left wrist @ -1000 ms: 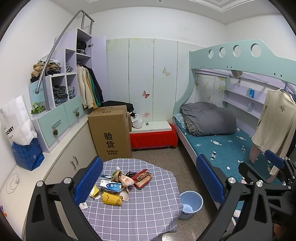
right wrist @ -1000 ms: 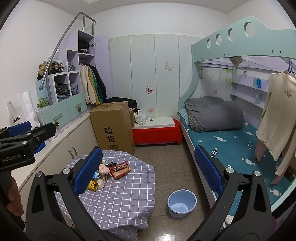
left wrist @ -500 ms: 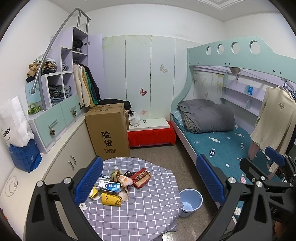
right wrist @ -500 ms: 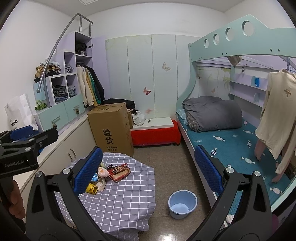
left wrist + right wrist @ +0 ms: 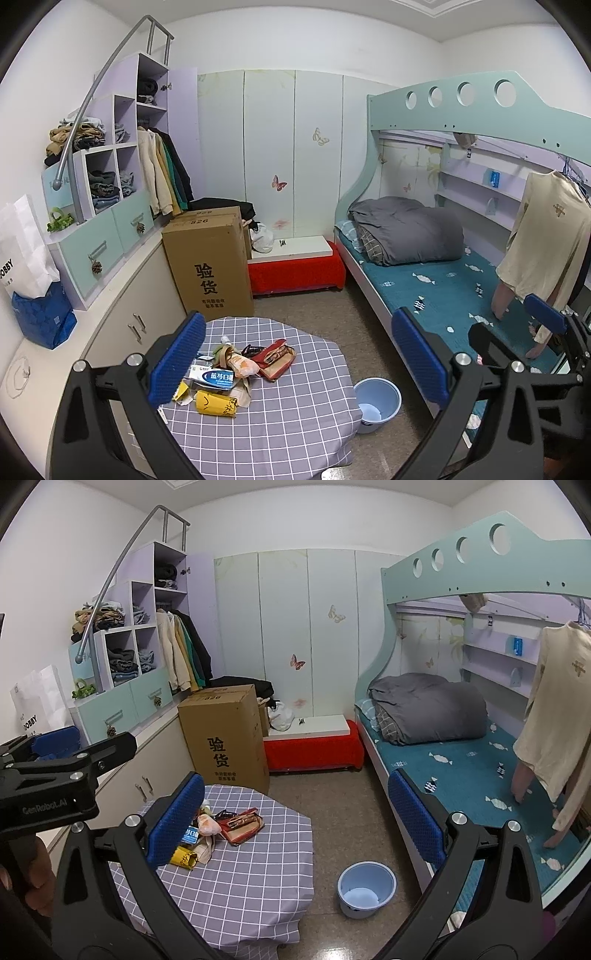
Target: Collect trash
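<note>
table (image 5: 295, 424): checked cloth cover, matt | bucket (image 5: 365, 888): smooth pale-blue plastic | box (image 5: 208, 262): brown cardboard, matt | trash pile (image 5: 236, 373): crumpled paper and glossy wrappers | floor (image 5: 332, 812): speckled, glossy at lower frame | rail (image 5: 96, 96), upper left: smooth grey metal | quilt (image 5: 424, 709): grey cloth | left gripper (image 5: 299, 362) pads (image 5: 177, 358): textured blue

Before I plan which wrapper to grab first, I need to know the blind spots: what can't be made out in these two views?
- Trash pile, left view: the left gripper's left finger covers its left edge.
- Same pile, right view: the right gripper's finger hides its left part.
- Wrapper labels: mostly too small to read.
- Blue bucket: contents unclear.
- Table: near edge cut off.
</note>
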### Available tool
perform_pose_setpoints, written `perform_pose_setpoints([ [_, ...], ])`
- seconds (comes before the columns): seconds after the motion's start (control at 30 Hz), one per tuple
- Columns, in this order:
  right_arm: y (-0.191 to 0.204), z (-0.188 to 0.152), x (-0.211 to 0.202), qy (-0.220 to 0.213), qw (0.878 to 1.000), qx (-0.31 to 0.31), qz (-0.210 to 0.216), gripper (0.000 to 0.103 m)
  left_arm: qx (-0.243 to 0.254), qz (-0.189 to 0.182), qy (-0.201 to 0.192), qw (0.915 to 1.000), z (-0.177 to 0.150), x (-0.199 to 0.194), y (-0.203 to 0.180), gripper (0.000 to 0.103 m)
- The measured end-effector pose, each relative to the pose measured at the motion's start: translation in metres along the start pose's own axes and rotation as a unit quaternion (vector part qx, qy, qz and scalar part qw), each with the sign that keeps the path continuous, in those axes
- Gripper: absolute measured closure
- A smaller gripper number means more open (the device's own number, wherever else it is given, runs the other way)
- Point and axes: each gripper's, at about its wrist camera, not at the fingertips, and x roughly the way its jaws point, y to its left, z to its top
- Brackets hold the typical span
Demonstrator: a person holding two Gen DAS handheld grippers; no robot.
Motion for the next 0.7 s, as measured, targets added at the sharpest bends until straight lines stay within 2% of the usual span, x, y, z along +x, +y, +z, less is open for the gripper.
perform_pose_setpoints([
  [0.7,-0.003,0.011,0.021,0.013,1.000,0.006,0.014,0.006,-0.020,0.029,0.001,0.9994,0.007,0.015,0.010,0.004],
])
